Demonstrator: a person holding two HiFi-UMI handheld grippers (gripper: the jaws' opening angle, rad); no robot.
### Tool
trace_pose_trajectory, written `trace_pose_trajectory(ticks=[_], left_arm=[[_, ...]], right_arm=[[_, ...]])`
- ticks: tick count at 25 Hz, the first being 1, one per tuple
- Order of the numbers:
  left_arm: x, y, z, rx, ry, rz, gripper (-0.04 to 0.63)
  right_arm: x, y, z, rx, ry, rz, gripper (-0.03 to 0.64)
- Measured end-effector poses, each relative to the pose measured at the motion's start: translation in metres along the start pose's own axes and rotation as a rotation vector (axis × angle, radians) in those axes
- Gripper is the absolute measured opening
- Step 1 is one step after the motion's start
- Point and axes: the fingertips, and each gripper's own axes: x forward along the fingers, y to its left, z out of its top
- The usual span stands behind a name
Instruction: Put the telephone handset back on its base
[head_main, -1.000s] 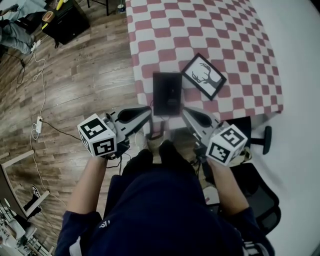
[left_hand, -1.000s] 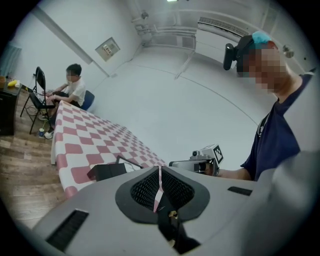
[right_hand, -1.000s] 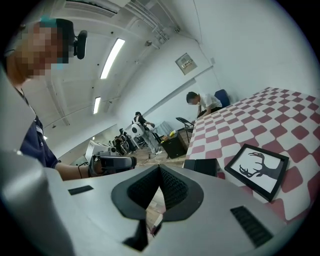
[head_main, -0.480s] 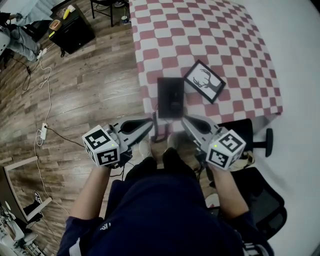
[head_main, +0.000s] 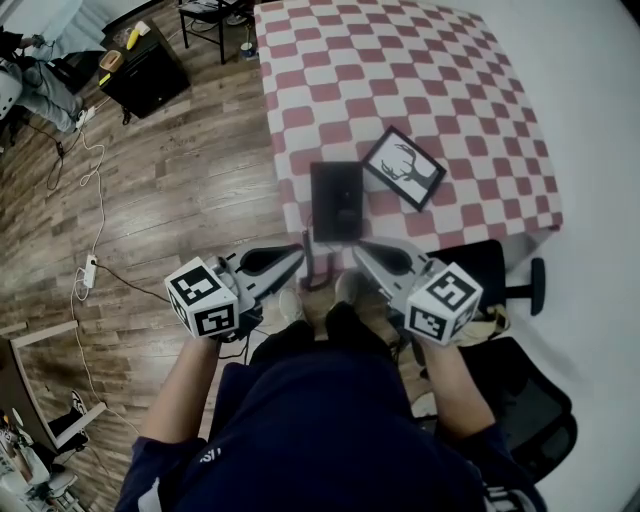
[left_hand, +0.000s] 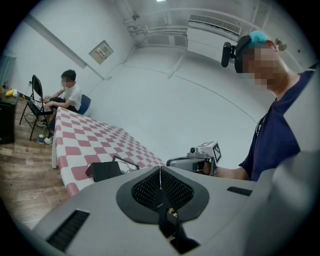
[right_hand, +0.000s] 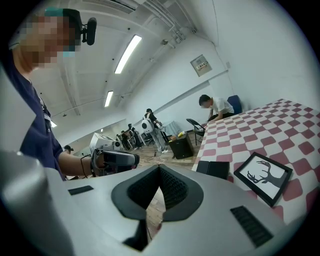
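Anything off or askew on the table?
Phone sits right at the near edge of the table, and what looks like a dark cord hangs off below it. Frame lies skewed to the cloth's checks. Nothing spilled or broken.

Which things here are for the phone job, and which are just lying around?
For the job: black telephone, left gripper, right gripper, both shut and empty.
Just lying about: deer picture, power strip on the floor, black chair.
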Motion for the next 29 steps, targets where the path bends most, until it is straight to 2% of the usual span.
trace_pose_trajectory(ticks=[15, 29], left_arm=[[0.018, 0.001, 0.003, 0.022, 0.003, 0.031, 0.034], [0.030, 0.004, 0.004, 0.000, -0.017, 0.060, 0.034]], right_arm=[[-0.004, -0.011, 0.005, -0.020, -0.001, 0.006, 0.015], [-0.006, -0.020, 0.008, -0.038, 0.016, 0.020, 0.015]])
